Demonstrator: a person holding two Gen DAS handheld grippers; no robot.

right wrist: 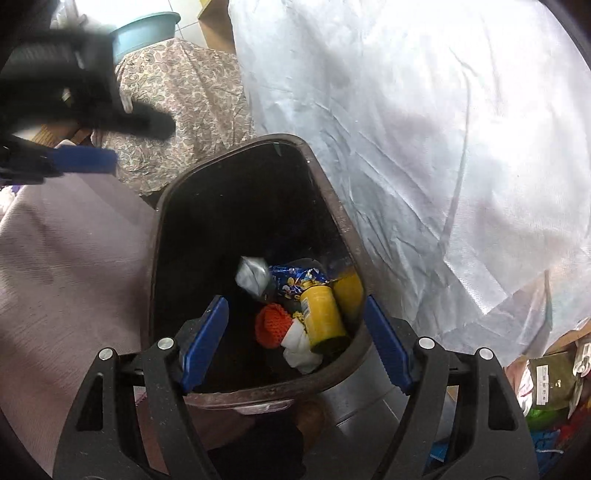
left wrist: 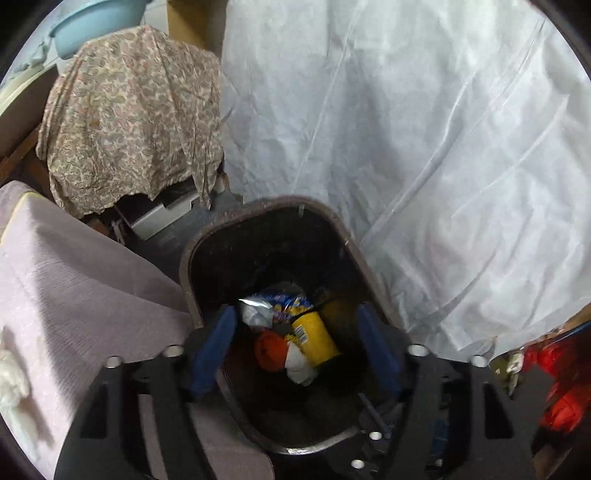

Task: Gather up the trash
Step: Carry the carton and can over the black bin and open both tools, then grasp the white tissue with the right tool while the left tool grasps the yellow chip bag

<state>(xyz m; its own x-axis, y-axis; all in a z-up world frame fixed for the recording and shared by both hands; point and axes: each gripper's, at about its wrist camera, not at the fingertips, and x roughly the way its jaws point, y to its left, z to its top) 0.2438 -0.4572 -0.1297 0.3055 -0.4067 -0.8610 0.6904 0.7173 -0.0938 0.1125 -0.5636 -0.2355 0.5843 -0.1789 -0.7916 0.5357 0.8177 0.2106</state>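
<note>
Left gripper (left wrist: 295, 365): blue-padded fingers (left wrist: 212, 354) spread wide apart, holding nothing and touching nothing; poised over the mouth of the bin. In the right wrist view it shows at the far left, blurred, one blue finger (right wrist: 86, 159) pointing over the mauve cloth.

Mauve cloth (left wrist: 74, 288): ribbed fabric draped just left of the bin, its edge against the bin's rim.

Paisley cloth (left wrist: 133, 122): patterned fabric thrown over something behind the bin, to the left; a pale blue basin (left wrist: 96, 22) sits beyond it.

Bin (left wrist: 192, 258): dark brown, rounded-rectangular rim, open top; stands between the mauve cloth and the white sheet.

Trash, inside the bin at the bottom:
- silver foil wrapper (right wrist: 253, 277), crumpled, furthest left.
- orange foam net (right wrist: 271, 325), beside a crumpled white tissue (right wrist: 299, 349).
- blue snack packet (right wrist: 295, 280) with yellow print; lettering too small to read.
- yellow can (right wrist: 323, 317), lying tilted, a barcode label near its top end; no brand legible.

Right gripper (right wrist: 295, 347): fingers (right wrist: 203, 350) parted wide, empty, held above the near rim of the bin without contact.

White sheet (left wrist: 424, 147): creased plastic-covered sheet filling the right side, against the bin's right rim.

Far right: red items (left wrist: 561, 387) and a green packet (right wrist: 550, 380), text unreadable.
</note>
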